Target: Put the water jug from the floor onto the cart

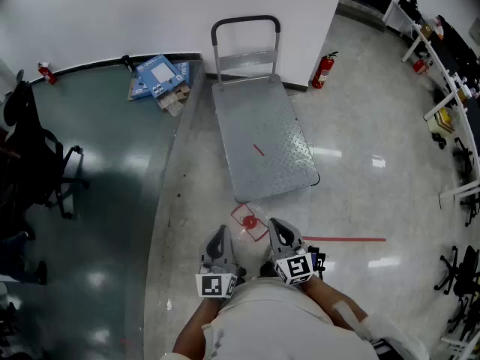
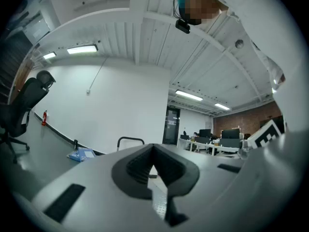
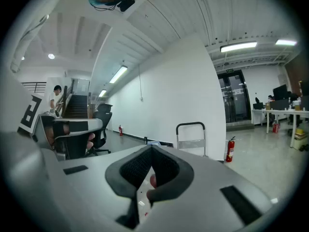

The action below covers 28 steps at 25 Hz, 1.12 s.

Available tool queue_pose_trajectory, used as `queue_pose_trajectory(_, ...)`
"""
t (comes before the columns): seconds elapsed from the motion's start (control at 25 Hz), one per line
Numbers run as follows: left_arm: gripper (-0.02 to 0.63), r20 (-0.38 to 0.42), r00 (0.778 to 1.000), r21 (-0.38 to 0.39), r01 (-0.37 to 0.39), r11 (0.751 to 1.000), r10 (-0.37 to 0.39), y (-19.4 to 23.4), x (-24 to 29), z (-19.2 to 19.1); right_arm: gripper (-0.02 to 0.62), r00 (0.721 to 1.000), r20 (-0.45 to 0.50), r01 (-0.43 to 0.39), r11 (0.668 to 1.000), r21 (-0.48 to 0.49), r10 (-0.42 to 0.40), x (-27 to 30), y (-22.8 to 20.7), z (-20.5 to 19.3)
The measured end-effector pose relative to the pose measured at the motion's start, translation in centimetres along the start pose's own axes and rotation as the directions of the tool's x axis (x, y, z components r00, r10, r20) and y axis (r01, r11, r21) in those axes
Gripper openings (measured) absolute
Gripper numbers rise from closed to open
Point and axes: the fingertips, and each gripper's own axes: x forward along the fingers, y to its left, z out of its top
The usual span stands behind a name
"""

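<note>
Water jug [image 1: 259,228], red cap [image 1: 250,221], on floor [image 1: 352,178] by cart [image 1: 262,137]; L hand-held gripper [image 1: 220,235], R hand-held gripper [image 1: 280,229] pressed together.

No words or numbers clear enough to read, only black-and-white square patterns on the left cube [image 1: 217,285] and right cube [image 1: 294,268], blue boxes [image 1: 159,75] with print too small, green sign [image 3: 230,70] over the door too blurry

- Head view: high up, looking steeply down past left gripper [image 1: 219,238] and right gripper [image 1: 280,229] to the cart [image 1: 262,141] ahead.
- Both gripper views: low, roughly level, close along their own jaws.
- All three share: cart handle [image 3: 190,125], white wall [image 2: 125,105].
</note>
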Motion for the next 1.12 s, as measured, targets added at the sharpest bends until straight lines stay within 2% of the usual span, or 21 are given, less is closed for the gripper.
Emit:
queue_pose_trajectory(0.4, 0.003, -0.012, 1.0, -0.007, -0.003, 1.0, 0.003, 0.0, -0.2, -0.3, 0.011, 1.0, -0.004, -0.003, 1.0, 0.003, 0.003, -0.1, 0.1, -0.1)
queue_pose_trajectory(0.64, 0.003, -0.01, 1.0, -0.004, -0.002, 1.0, 0.002, -0.1, 0.1, -0.2, 0.012, 1.0, 0.008, 0.023, 0.993, 0.117, -0.024, 2.7, -1.9, 0.4)
queue_pose_trajectory(0.72, 0.003, -0.015, 1.0, -0.01, -0.004, 1.0, 0.004, 0.1, 0.2, -0.5, 0.012, 0.999, -0.025, 0.038, 0.99, 0.132, -0.035, 5.0, -2.8, -0.2)
queue_pose_trajectory(0.8, 0.003, -0.023, 1.0, -0.016, -0.007, 1.0, 0.007, 0.2, 0.2, -0.7, 0.014, 0.993, -0.11, 0.055, 0.99, 0.13, -0.041, 7.6, -3.5, -2.3)
queue_pose_trajectory(0.88, 0.003, -0.03, 1.0, -0.022, -0.012, 1.0, 0.011, 0.3, 0.4, -0.7, 0.014, 0.973, -0.228, 0.066, 0.99, 0.122, -0.036, 10.1, -4.3, -5.8)
queue_pose_trajectory(0.96, 0.003, -0.029, 0.999, -0.028, -0.016, 0.999, 0.015, 0.6, 0.9, -0.7, 0.021, 0.934, -0.356, 0.063, 0.991, 0.117, -0.017, 12.4, -4.7, -10.3)
queue_pose_trajectory(1.04, 0.003, -0.025, 0.999, -0.048, -0.022, 0.999, 0.021, 1.2, 1.4, -0.9, 0.124, 0.87, -0.491, 0.028, 0.991, 0.127, 0.039, 14.0, -4.3, -15.4)
queue_pose_trajectory(1.12, 0.003, -0.034, 0.999, -0.073, -0.034, 0.997, 0.032, 1.7, 1.7, -1.5, 0.171, 0.779, -0.618, -0.015, 0.989, 0.147, 0.104, 14.2, -3.3, -20.9)
